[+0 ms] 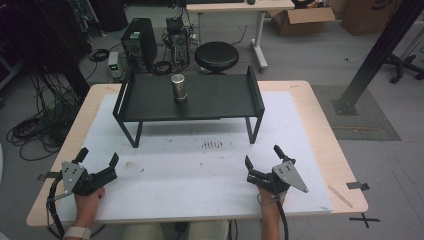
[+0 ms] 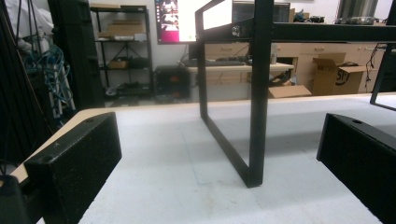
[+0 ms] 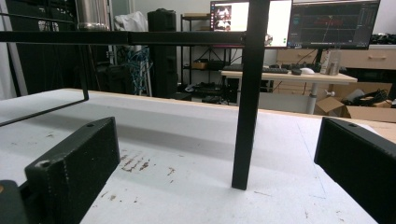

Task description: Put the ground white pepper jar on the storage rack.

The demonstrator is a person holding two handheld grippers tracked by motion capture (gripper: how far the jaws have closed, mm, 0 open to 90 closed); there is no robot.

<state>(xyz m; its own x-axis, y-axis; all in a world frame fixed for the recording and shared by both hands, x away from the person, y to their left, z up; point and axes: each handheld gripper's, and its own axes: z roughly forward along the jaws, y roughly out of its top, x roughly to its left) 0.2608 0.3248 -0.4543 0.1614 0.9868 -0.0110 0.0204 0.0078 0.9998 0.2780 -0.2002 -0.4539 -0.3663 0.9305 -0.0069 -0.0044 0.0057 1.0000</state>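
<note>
Here, both grippers rest low on the white table top (image 1: 200,170), near the person's edge. The left gripper (image 1: 97,157) has its jaws spread wide with nothing between them, and the right gripper (image 1: 262,156) is spread wide and bare too.

Well ahead of the fingers stands a black shelf (image 1: 150,100) on thin legs. On top of it, far beyond both sets of fingertips and more toward the left gripper's side, stands a shiny metal can (image 1: 179,87), upright and alone. No gripper touches it. There may be a label on the can, but it is too small and dim to read.

In the left gripper view one shelf leg (image 2: 259,102) stands between the two black fingers (image 2: 74,163), a bit farther off. The can is cut off there at the top edge. In the right gripper view another leg (image 3: 247,102) rises between the fingers (image 3: 74,163), and small brown marks (image 3: 135,164) dot the table just past the left-hand finger.

Behind, a cardboard box (image 2: 334,72) bears a dark printed mark that I cannot read. The screens (image 3: 334,23) show lines and pictures, too blurry for words.
</note>
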